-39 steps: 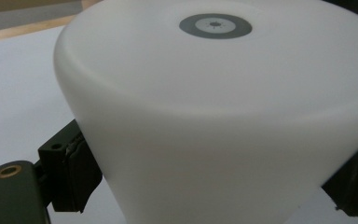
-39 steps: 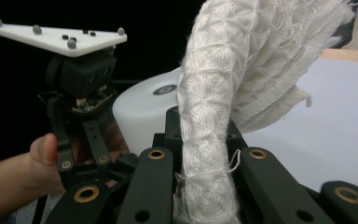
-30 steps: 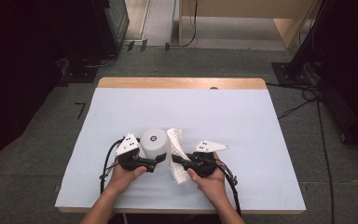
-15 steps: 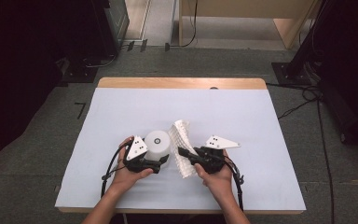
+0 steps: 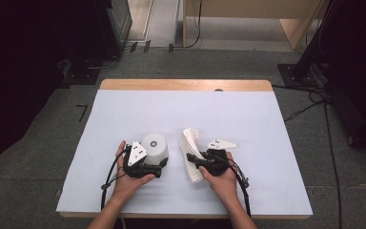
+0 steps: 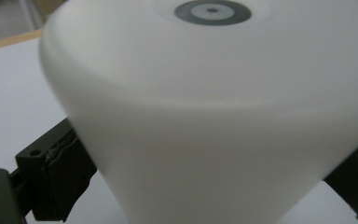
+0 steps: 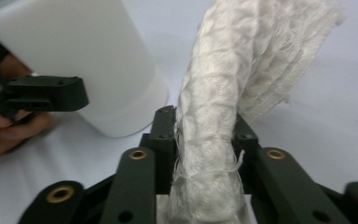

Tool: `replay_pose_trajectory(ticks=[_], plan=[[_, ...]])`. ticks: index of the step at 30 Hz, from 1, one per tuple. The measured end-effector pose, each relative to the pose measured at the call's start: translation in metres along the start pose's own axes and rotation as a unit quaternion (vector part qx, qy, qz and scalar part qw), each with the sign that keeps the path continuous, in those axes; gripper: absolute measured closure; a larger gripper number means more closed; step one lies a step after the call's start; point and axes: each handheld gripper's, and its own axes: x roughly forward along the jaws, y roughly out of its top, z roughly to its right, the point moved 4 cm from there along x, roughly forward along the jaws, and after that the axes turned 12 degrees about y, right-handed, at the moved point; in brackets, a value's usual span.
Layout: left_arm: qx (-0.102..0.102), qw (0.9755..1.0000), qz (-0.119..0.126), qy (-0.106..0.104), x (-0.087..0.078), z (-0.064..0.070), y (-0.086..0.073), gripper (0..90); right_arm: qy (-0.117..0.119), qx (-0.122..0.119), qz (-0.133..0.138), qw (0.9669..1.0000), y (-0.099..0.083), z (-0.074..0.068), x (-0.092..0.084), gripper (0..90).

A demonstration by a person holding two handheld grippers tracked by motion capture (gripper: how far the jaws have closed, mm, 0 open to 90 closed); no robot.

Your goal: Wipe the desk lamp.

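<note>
Black jaws of my left gripper (image 5: 161, 164) have just been opening and stand spread beside the white cup (image 5: 154, 147), upside down on the white sheet (image 5: 124, 114); my right gripper (image 5: 190, 159), jaws also just opening, flanks the woven cloth (image 5: 190, 152)

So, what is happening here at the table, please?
A person works at the table with a gripper in each hand. The left gripper has an upturned white cup between its jaws; they have just been opening, and whether the pads press on it I cannot tell. The right gripper has a rolled white cloth between its jaws, which have also just been opening, yet they sit close against the cloth. Cup and cloth stand side by side, apart.
</note>
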Motion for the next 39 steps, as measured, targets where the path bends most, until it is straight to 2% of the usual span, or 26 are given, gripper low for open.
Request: replay_pose_trajectory(ticks=[3,6,7,8,9,10,11,13,15,16,17,18,20,22,25,28,29,31,33,37,39], plan=[[-0.021,0.9989,-0.001,0.041,-0.003,0.005,0.002,1.3,-0.020,0.004,0.006,0.9998,0.001,0.003,0.001,61.8],[-0.033,0.9976,-0.020,0.057,0.002,0.009,0.001,1.5,-0.028,0.004,-0.002,0.9996,0.000,0.003,0.003,62.6],[-0.035,0.9971,-0.025,0.062,0.003,0.009,0.000,2.4,-0.031,0.002,-0.008,0.9995,-0.001,0.003,0.004,67.5],[-0.038,0.9975,-0.022,0.055,0.003,0.009,0.000,3.8,-0.036,-0.002,-0.016,0.9992,-0.002,0.003,0.006,72.1],[-0.036,0.9976,-0.019,0.056,0.003,0.009,0.000,7.5,-0.037,-0.006,-0.021,0.9991,-0.003,0.003,0.006,77.8],[-0.031,0.9978,-0.017,0.055,0.003,0.010,0.000,8.1,-0.034,-0.012,-0.023,0.9991,-0.003,0.003,0.006,79.3],[-0.028,0.9981,-0.017,0.051,0.003,0.009,0.000,8.2,-0.028,-0.017,-0.025,0.9991,-0.002,0.001,0.005,80.4],[-0.035,0.9989,-0.014,0.029,0.003,0.005,0.001,8.3,-0.018,-0.029,-0.024,0.9991,-0.001,-0.002,0.003,80.7],[-0.051,0.9984,0.000,-0.025,0.000,-0.001,0.004,8.4,-0.004,-0.040,-0.019,0.9990,0.000,-0.006,0.002,80.7],[-0.057,0.9968,0.013,-0.055,-0.003,-0.003,0.007,8.4,0.003,-0.043,-0.015,0.9990,0.000,-0.008,0.002,80.7],[-0.056,0.9960,0.019,-0.067,-0.005,-0.004,0.009,8.4,0.012,-0.047,-0.011,0.9988,0.001,-0.011,0.002,80.7],[-0.043,0.9951,0.023,-0.086,-0.008,-0.002,0.011,8.4,0.018,-0.048,-0.007,0.9987,0.002,-0.013,0.003,80.7],[-0.029,0.9948,0.029,-0.093,-0.011,0.002,0.013,8.4,0.035,-0.050,0.006,0.9981,0.005,-0.019,0.003,80.7],[-0.023,0.9926,0.027,-0.116,-0.010,0.007,0.012,8.4,0.047,-0.062,0.010,0.9969,0.008,-0.026,0.003,80.7],[-0.002,0.9916,0.015,-0.129,-0.006,0.016,0.009,8.4,0.043,-0.090,0.007,0.9950,0.013,-0.034,0.002,80.7],[0.012,0.9895,0.003,-0.144,-0.006,0.023,0.007,8.4,0.042,-0.092,0.018,0.9947,0.018,-0.037,-0.002,80.8],[0.013,0.9892,0.003,-0.146,-0.006,0.024,0.007,8.4,0.046,-0.087,0.028,0.9947,0.020,-0.037,-0.005,80.7],[0.001,0.9898,0.002,-0.142,-0.005,0.024,0.008,8.4,0.055,-0.084,0.039,0.9942,0.023,-0.039,-0.009,80.7],[-0.005,0.9896,-0.001,-0.144,-0.005,0.023,0.008,8.4,0.064,-0.094,0.052,0.9922,0.028,-0.045,-0.015,80.7],[0.008,0.9893,0.000,-0.146,-0.007,0.025,0.008,8.4,0.066,-0.117,0.067,0.9887,0.036,-0.056,-0.022,80.5],[0.008,0.9888,0.002,-0.149,-0.008,0.025,0.010,8.4,0.064,-0.114,0.068,0.9891,0.037,-0.056,-0.022,80.6]])
